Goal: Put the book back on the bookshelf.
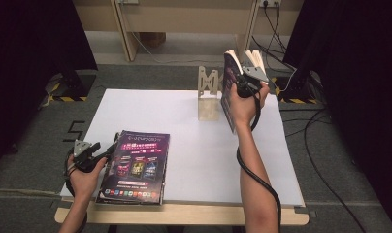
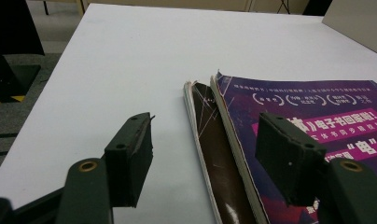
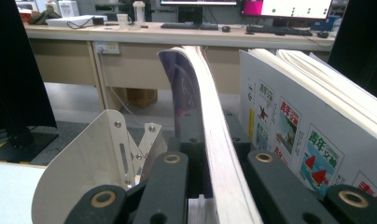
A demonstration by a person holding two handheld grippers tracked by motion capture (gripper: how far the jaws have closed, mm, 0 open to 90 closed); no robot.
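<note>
Our left tongs (image 2: 203,163) stand apart over the magazines (image 1: 136,167) lying on the surface (image 1: 194,145). Our right tongs (image 3: 210,186) are clamped on a book (image 3: 214,140), upright beside the stand (image 1: 208,92) at the far edge.

From above our side we look forward and down on the whole counter (image 1: 194,145), while each gripper camera sits close behind its own jaws, the left sharing the purple magazine (image 2: 317,140) and counter with the high view.
</note>
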